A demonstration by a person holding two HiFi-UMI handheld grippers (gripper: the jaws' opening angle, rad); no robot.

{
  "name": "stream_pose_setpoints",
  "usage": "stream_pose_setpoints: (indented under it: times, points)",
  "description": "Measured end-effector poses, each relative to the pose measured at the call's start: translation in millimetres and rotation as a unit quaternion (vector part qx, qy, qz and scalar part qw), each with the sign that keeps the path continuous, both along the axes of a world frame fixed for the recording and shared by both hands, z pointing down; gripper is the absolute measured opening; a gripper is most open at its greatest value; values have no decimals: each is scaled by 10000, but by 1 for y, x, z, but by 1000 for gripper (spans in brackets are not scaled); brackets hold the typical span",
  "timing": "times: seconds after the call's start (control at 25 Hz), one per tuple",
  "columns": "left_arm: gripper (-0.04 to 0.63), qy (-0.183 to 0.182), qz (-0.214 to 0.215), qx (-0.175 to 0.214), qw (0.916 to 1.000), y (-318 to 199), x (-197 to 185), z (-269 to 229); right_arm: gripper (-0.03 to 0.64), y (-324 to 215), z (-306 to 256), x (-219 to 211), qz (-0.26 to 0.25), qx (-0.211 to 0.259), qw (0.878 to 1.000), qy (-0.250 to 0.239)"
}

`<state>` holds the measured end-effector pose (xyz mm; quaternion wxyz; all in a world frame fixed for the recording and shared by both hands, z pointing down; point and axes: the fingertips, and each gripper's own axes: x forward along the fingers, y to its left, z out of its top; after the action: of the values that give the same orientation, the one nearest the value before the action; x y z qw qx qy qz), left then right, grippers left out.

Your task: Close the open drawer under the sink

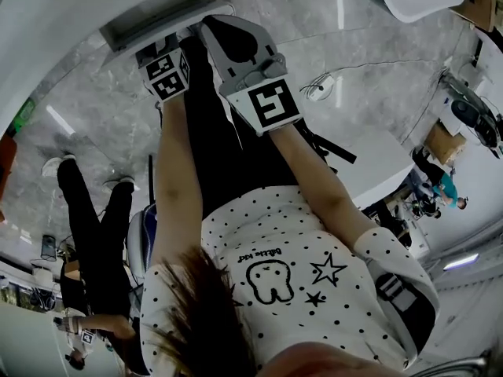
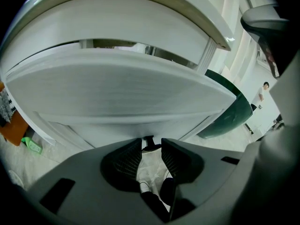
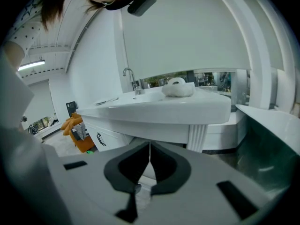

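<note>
While its jaws are standing spread with nothing pinched, the left hand-held gripper point(image 2: 151, 144) is pointing at the white drawer front point(image 2: 117, 95), and a small dark handle point(image 2: 148, 139) is showing just past its tips. The right hand-held gripper point(image 3: 150, 146) is hanging empty, jaws pressed together, facing the bench point(image 3: 187, 111) and tap point(image 3: 129, 78). The drawer is sticking out under the sink, so this looks like lining up. Next is probably a square push on the front. The drawer's contents are hidden. A white lump point(image 3: 178, 87) is lying on the bench.
</note>
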<state>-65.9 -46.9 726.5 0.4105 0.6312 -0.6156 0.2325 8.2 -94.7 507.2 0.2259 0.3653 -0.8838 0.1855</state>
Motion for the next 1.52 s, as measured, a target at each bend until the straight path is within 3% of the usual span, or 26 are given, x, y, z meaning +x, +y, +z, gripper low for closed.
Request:
stream_pose_setpoints:
  times: [0.4, 1.52]
  points:
    - [132, 59, 10, -10, 10000, 11, 6, 3, 15, 7, 1, 8, 92, 11, 10000, -27]
    - [132, 7, -89, 150, 9998, -19, -17, 0, 15, 11, 5, 7, -4, -16, 10000, -62]
